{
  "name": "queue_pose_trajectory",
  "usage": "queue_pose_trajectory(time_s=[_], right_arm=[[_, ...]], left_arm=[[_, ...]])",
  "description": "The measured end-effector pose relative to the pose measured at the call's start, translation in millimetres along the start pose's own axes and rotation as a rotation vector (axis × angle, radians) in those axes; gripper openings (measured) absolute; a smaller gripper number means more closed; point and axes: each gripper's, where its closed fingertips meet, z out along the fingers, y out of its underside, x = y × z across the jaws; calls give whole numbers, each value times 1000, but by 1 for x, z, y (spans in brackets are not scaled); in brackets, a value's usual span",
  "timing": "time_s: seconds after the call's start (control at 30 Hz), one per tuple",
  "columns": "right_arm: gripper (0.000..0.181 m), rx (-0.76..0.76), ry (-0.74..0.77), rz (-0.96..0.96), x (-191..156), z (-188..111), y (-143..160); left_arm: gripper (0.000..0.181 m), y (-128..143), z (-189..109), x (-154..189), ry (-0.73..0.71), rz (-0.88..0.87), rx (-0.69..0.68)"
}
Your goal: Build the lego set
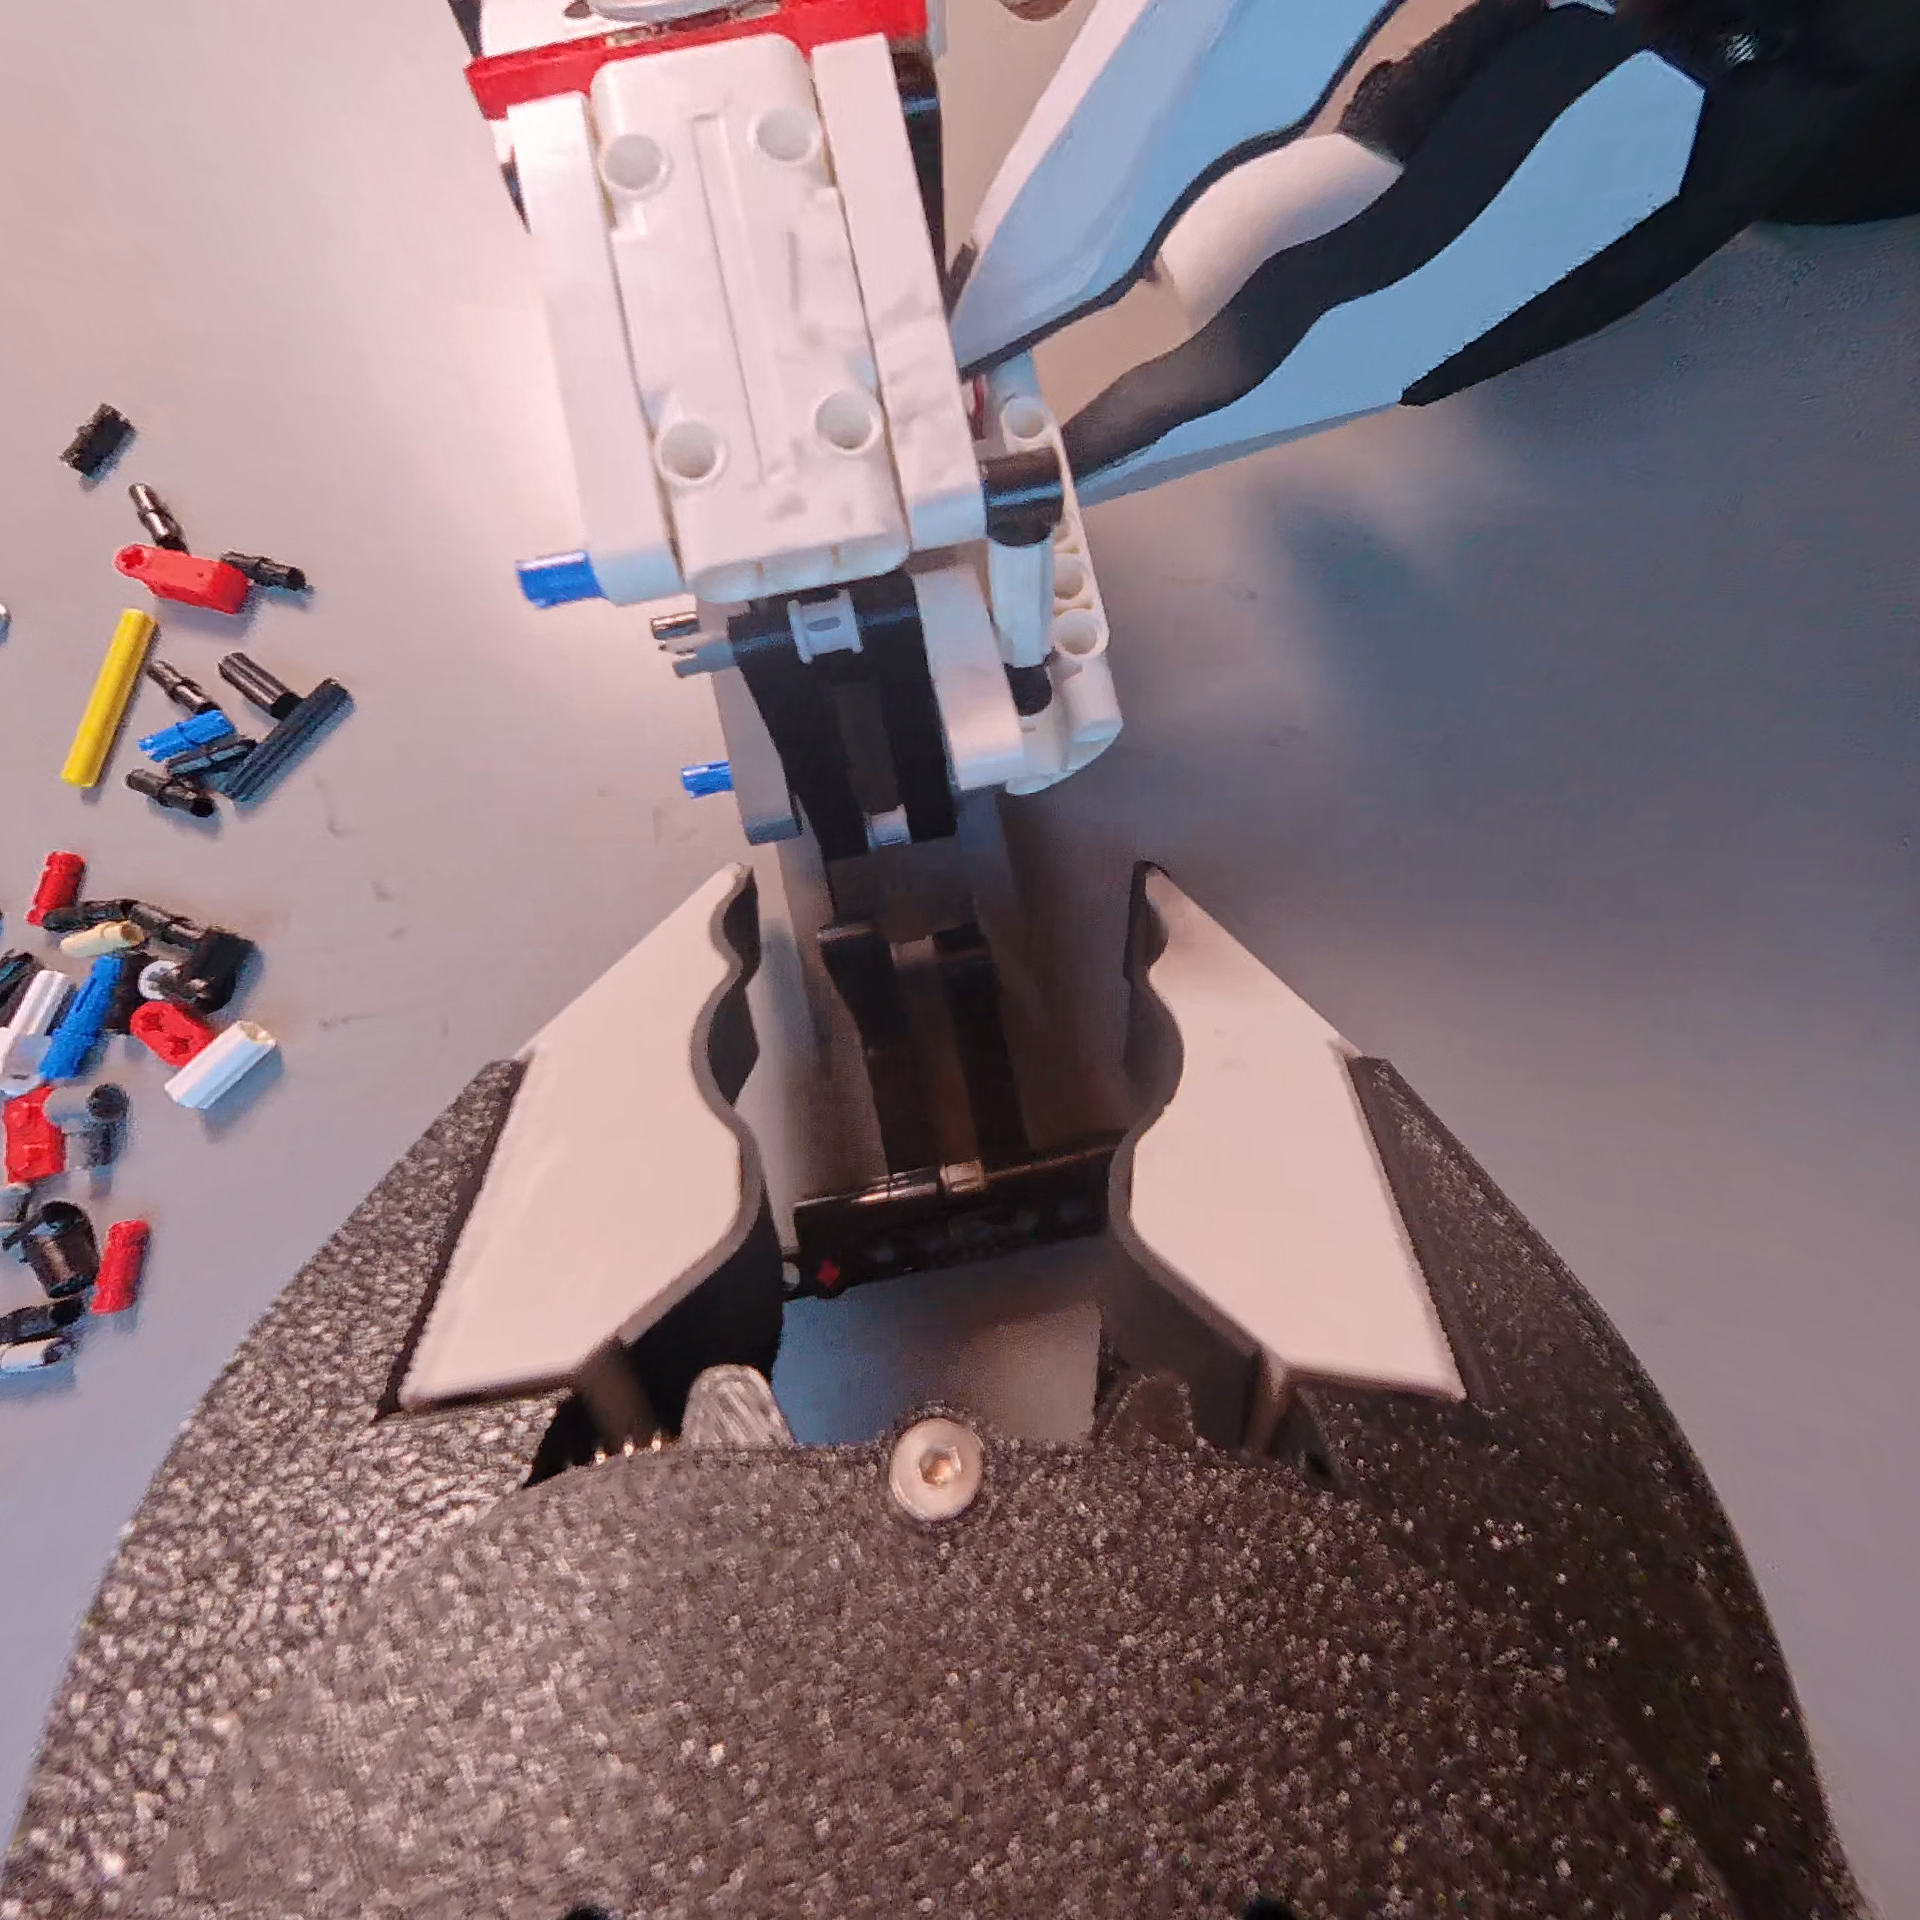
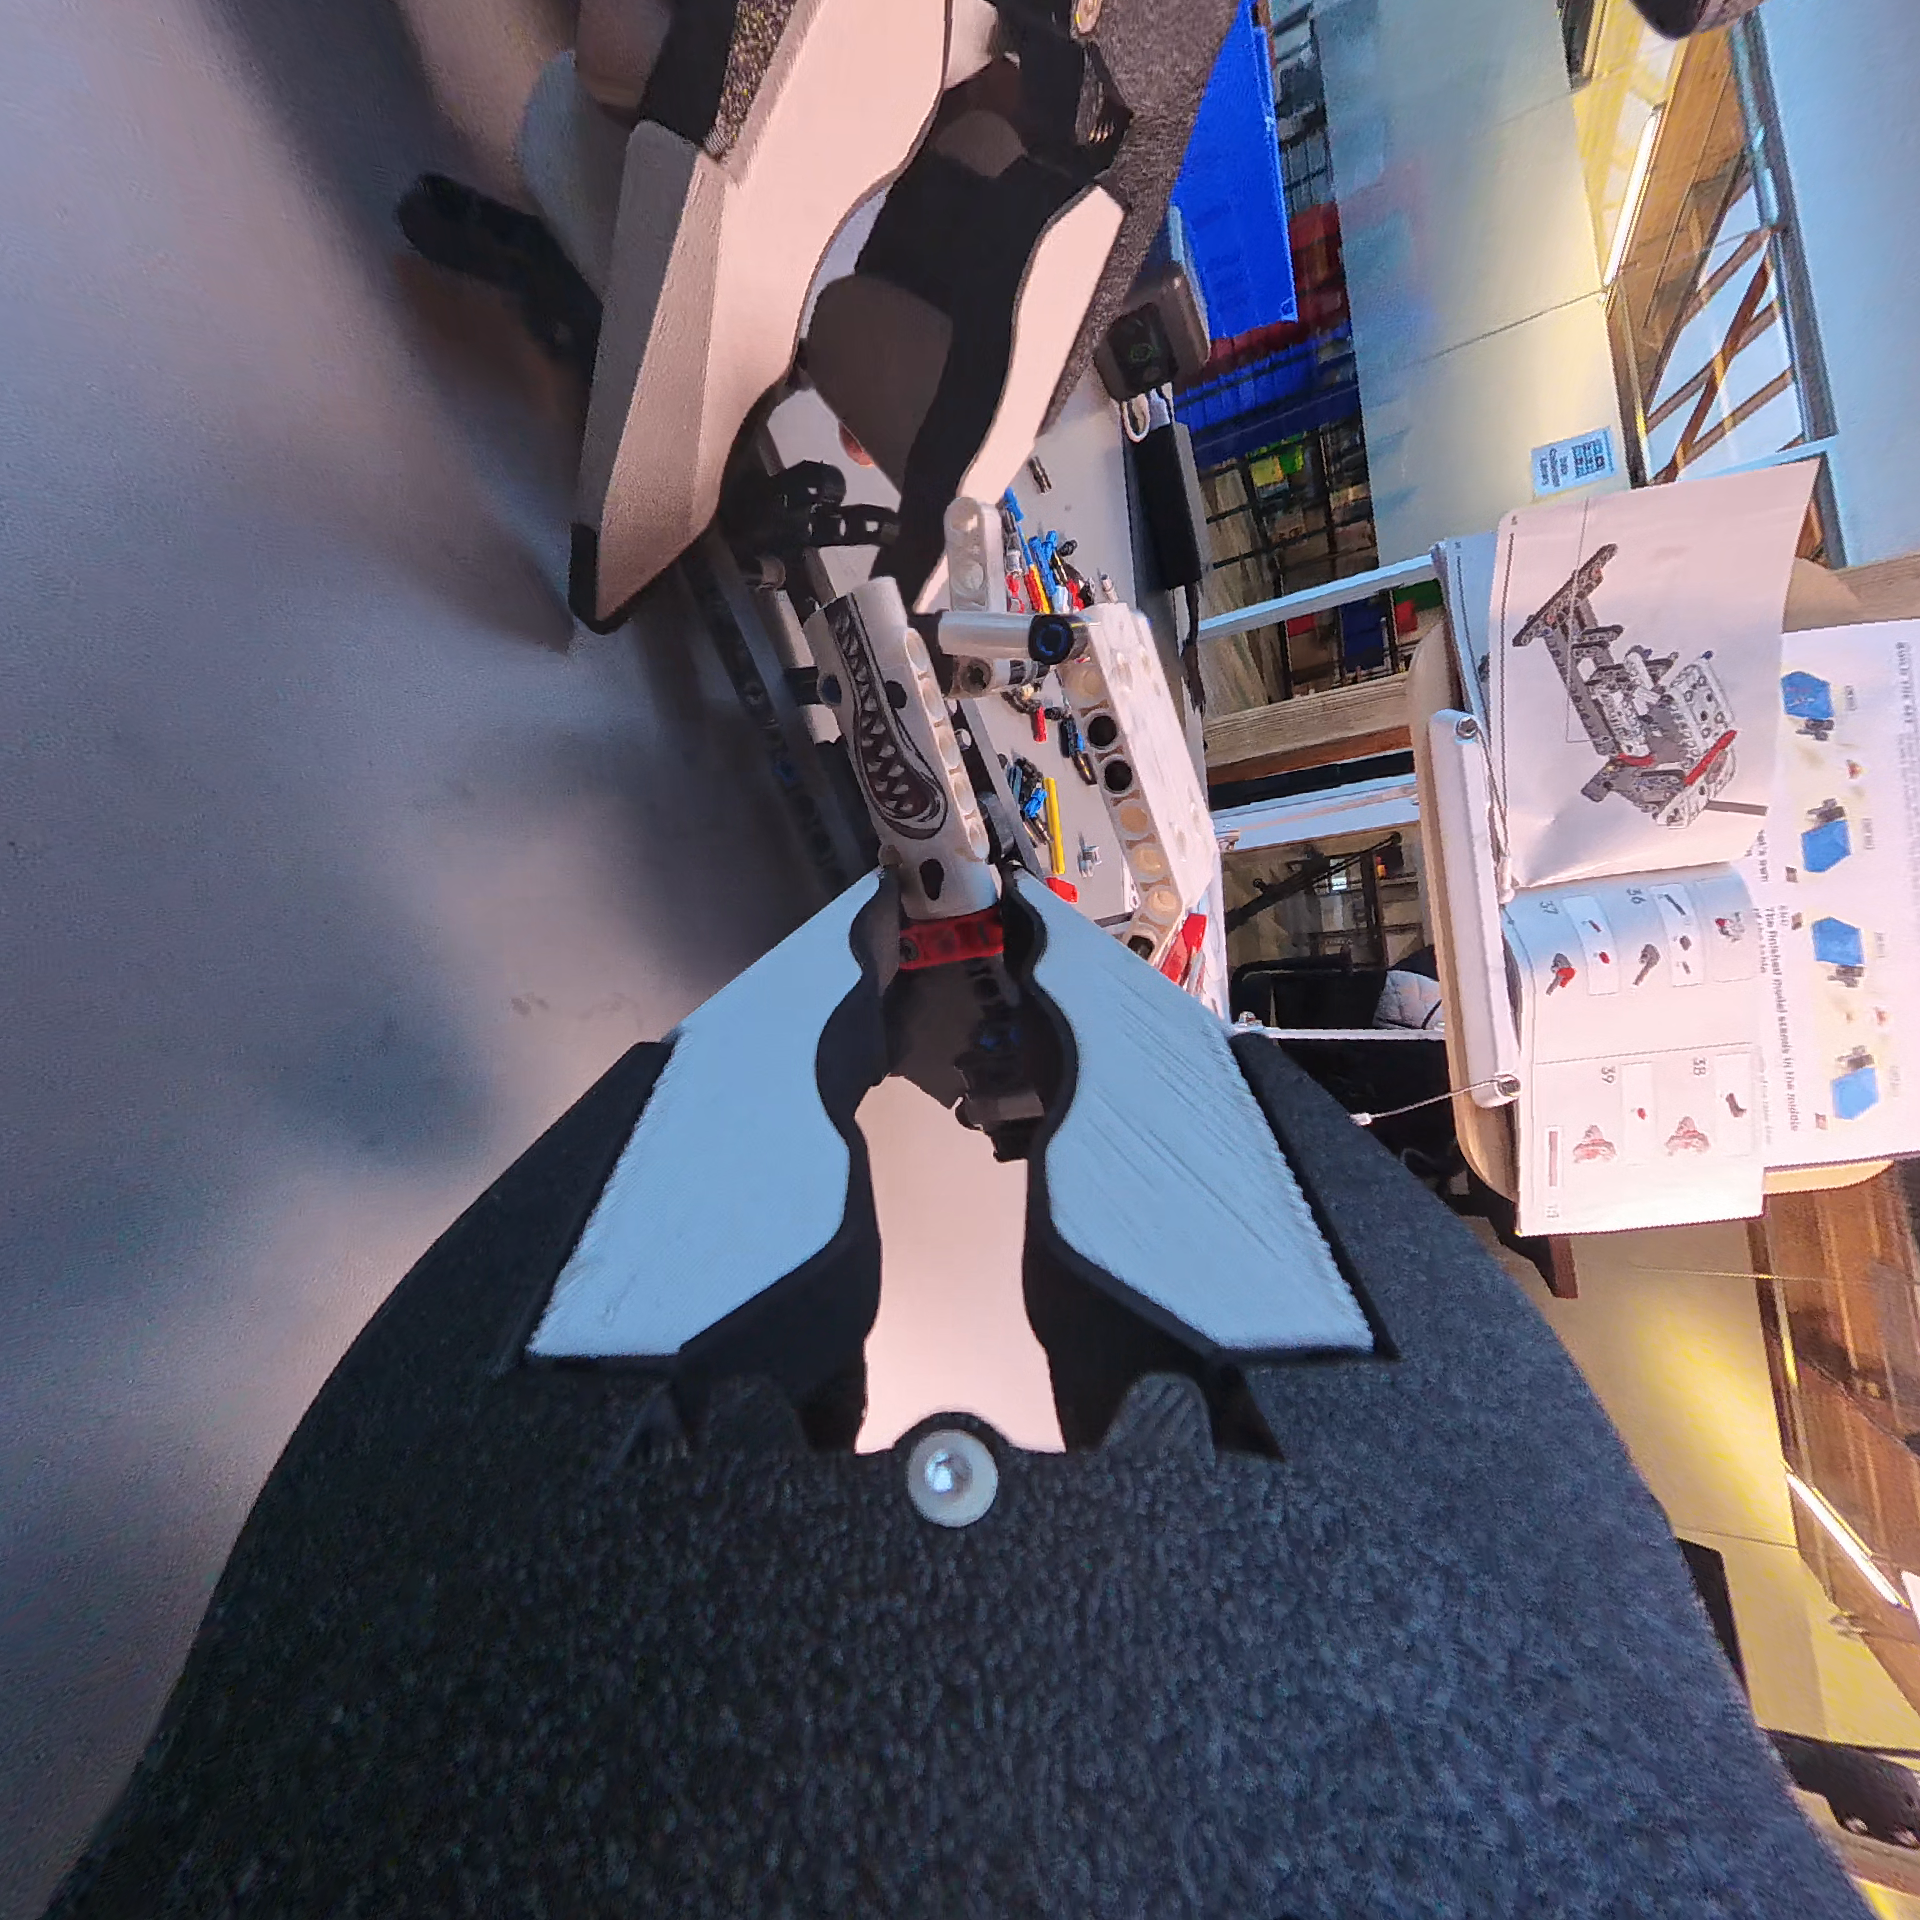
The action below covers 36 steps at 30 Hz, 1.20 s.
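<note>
A white, black and red lego model [image 1: 769, 343] is held above the grey table [image 1: 1507, 831]. My left gripper [image 1: 940, 894] is shut on the model's black and grey rear frame [image 1: 914, 1039]. My right gripper [image 1: 1023, 416] comes in from the upper right and is shut on a white holed beam on the model's side. In the right wrist view, my right gripper [image 2: 951, 894] clamps that white beam with a toothed sticker [image 2: 899, 748], near a red piece [image 2: 951, 940]. A left gripper finger [image 2: 707, 343] shows above it.
Several loose small pieces [image 1: 125, 997] lie on the table at the left, among them a yellow axle [image 1: 109, 696]. An open instruction booklet [image 2: 1642, 831] stands on a holder at the right. Blue bins [image 2: 1236, 208] stand beyond the table. About 7 cm separates my left fingertips from my right.
</note>
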Motion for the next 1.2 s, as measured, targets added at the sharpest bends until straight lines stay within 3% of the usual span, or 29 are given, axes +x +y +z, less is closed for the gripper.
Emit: queue_pose_trajectory(time_s=[0.23, 0.63, 0.73, 0.83, 1.1, 1.2], right_arm=[[20, 25, 21, -20, 2, -1, -1], [20, 37, 24, -16, 5, 0, 0], [31, 33, 7, 21, 4, 0, 1], [42, 28, -27, 123, 3, -4, 3], [34, 26, -83, 694, 21, -24, 14], [32, -41, -49, 771, 31, -25, 37]], left_arm=[[61, -3, -1, 1, 13, -13, 37], [61, -4, -1, 0, 10, -22, 47], [60, -6, -2, -1, 12, -43, 60], [57, -8, -3, -2, 18, -97, 77], [41, -11, -1, -9, -45, -215, 70], [42, -12, 1, -7, -59, -242, 61]])
